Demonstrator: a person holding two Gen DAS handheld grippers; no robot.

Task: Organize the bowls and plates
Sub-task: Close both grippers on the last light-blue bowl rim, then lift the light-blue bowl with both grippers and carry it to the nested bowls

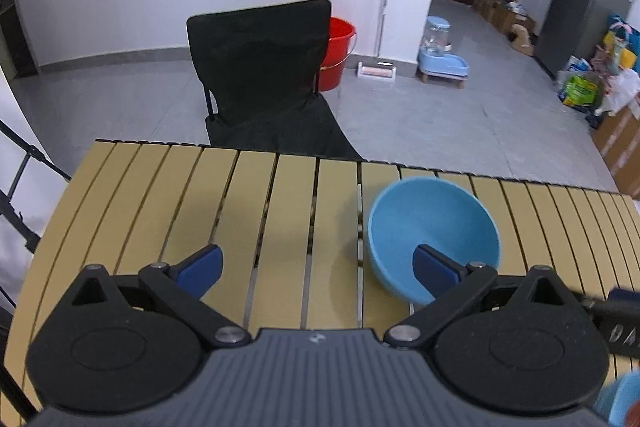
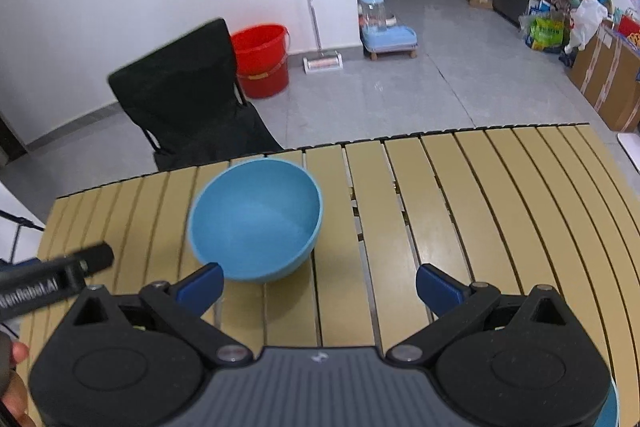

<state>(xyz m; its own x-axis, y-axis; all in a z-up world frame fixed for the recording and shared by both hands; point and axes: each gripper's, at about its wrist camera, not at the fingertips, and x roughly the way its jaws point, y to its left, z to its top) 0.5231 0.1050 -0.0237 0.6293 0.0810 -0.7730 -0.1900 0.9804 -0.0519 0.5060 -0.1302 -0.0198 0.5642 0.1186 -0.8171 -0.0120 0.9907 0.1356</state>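
Note:
A light blue bowl (image 1: 434, 223) stands upright and empty on the slatted tan table (image 1: 256, 203). In the left wrist view it sits ahead and to the right, partly behind the right fingertip. My left gripper (image 1: 316, 267) is open and empty above the table. In the right wrist view the same bowl (image 2: 256, 215) sits ahead and to the left, just beyond the left fingertip. My right gripper (image 2: 320, 287) is open and empty. Part of the left gripper's body (image 2: 52, 281) shows at the left edge there.
A black folding chair (image 1: 264, 75) stands behind the table's far edge. A red bucket (image 1: 338, 51), a mop, and a blue pet feeder (image 1: 440, 51) are on the grey floor beyond. Another blue object (image 1: 618, 403) shows at the bottom right corner. Boxes and bags line the right wall.

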